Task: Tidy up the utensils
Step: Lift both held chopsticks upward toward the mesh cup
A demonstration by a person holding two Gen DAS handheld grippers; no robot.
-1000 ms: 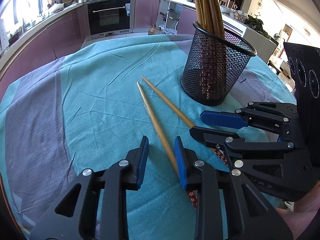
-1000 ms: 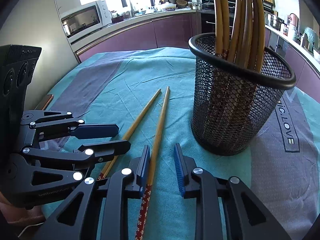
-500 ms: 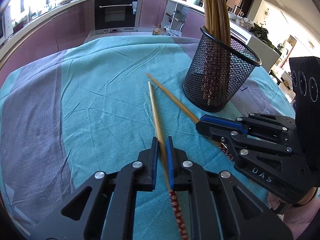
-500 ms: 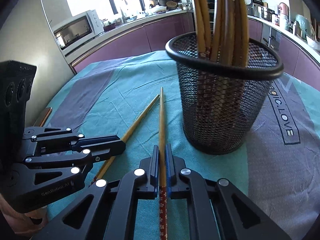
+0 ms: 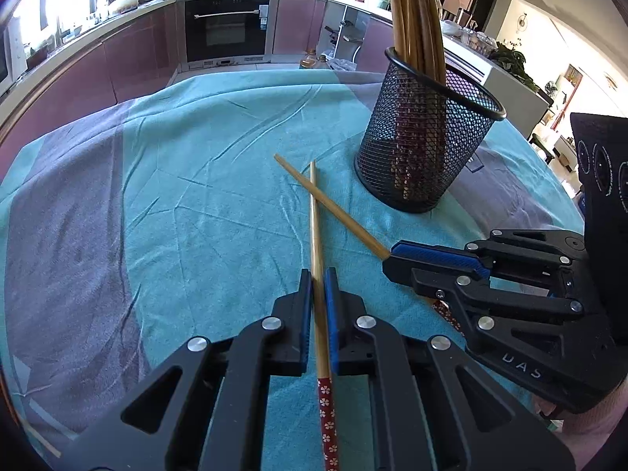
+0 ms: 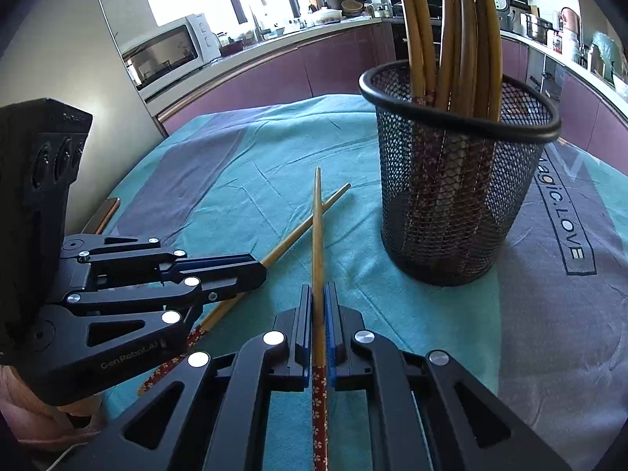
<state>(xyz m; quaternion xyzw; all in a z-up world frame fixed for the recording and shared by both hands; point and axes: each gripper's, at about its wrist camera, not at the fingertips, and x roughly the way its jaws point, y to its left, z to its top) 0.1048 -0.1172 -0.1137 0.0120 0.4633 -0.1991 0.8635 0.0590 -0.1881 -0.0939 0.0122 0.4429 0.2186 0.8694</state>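
Two bamboo chopsticks with red flowered ends lie crossed on the teal cloth. My left gripper is shut on one chopstick; the blue pads press both its sides. My right gripper is shut on the other chopstick. Each wrist view also shows the other tool: the right gripper on its chopstick, and the left gripper on its chopstick. A black mesh holder stands upright just beyond, with several chopsticks in it.
The cloth has teal and grey panels and covers a round table. A thin dark object lies at the table's left edge. Kitchen cabinets, an oven and a microwave stand beyond the table.
Both grippers went from open around the chopsticks to shut on them. The two chopsticks, side by side before, now cross near their far tips.
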